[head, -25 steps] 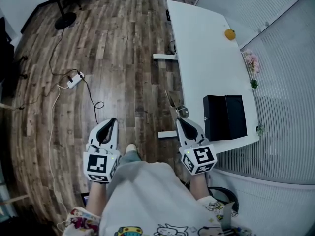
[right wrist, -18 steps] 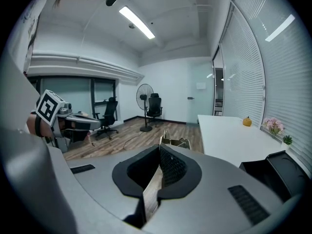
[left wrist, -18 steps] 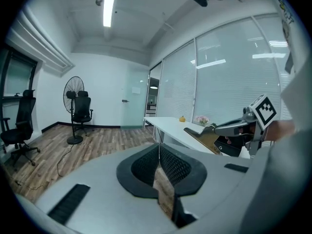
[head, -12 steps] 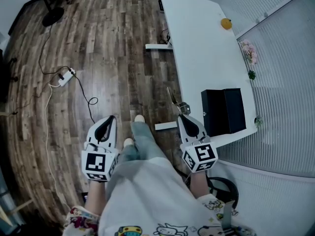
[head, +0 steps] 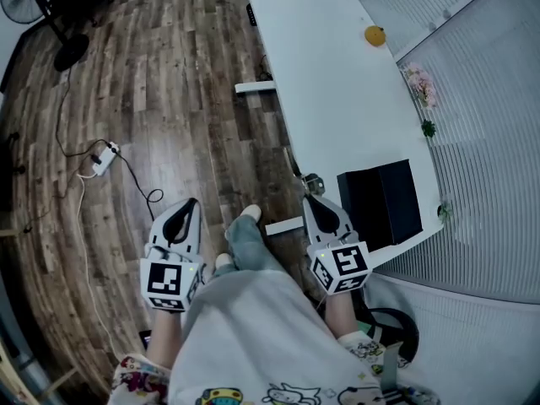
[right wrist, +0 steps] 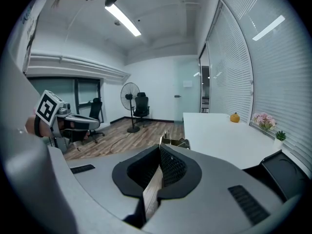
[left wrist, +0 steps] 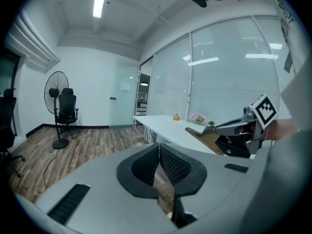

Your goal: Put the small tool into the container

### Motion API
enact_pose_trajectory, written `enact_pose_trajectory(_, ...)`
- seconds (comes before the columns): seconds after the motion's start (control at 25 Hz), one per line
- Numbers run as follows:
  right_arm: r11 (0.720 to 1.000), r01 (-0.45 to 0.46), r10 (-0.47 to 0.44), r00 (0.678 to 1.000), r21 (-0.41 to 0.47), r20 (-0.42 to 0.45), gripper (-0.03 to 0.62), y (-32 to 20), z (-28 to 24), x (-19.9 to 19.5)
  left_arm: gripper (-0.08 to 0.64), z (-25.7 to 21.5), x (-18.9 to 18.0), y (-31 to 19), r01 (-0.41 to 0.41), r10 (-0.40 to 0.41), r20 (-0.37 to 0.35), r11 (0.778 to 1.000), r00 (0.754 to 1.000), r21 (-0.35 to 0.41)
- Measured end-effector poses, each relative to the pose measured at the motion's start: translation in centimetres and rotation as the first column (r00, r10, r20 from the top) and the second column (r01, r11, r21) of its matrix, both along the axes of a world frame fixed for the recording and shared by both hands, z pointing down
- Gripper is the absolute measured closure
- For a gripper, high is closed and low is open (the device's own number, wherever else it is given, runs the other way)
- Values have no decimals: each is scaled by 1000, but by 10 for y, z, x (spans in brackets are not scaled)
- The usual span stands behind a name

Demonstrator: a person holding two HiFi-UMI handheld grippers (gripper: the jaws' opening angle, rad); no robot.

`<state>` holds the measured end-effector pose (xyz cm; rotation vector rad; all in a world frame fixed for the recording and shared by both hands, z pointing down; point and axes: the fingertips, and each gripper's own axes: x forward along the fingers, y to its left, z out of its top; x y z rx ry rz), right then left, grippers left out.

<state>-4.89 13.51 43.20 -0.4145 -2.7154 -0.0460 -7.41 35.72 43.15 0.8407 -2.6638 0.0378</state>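
**Right claw** (head: pixel 310 199): closed on a small metal tool (head: pixel 311 180). In the head view a thin, pointed blade is seen projecting forward from the tool, over the near edge of the smooth white tabletop (head: pixel 329 83). In the right gripper view, the right claw (right wrist: pixel 160 150) is shown with its black cross-hatched pads pressed together, and only a short metallic stub of the tool (right wrist: pixel 173 141) is visible beyond the tips. In the left gripper view the tool (left wrist: pixel 207 136) is presented side-on as a flat, tan, wedge-shaped piece.

**Left claw** (head: pixel 187 210): held over the wood-plank floor (head: pixel 169 99), well apart from the tabletop. In the left gripper view, the left claw (left wrist: pixel 158 150) is seen shut, with nothing between its textured pads.

**Container:** a black, matt, rectangular box (head: pixel 380 202) is located at the near end of the tabletop, just right of the right claw. The tool is held outside it, near its left side.

**Other items:** a small round orange object (head: pixel 372 35) is noted at the tabletop's far end. A pedestal fan (left wrist: pixel 57 89) is recorded upright in both gripper views.
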Motion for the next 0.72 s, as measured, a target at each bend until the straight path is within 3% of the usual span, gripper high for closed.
enact_pose_trajectory(0.44,990,-141,141,990,-6,17,591,-78,-18,-83,554,-25,-116,-91,-163,163,25,987,986,-10)
enact_pose_trajectory(0.72,963,-269,269,963,-4,36,591,-132,-30,-91,554,-33,-150,-158,-298,298,36,955,954,-5)
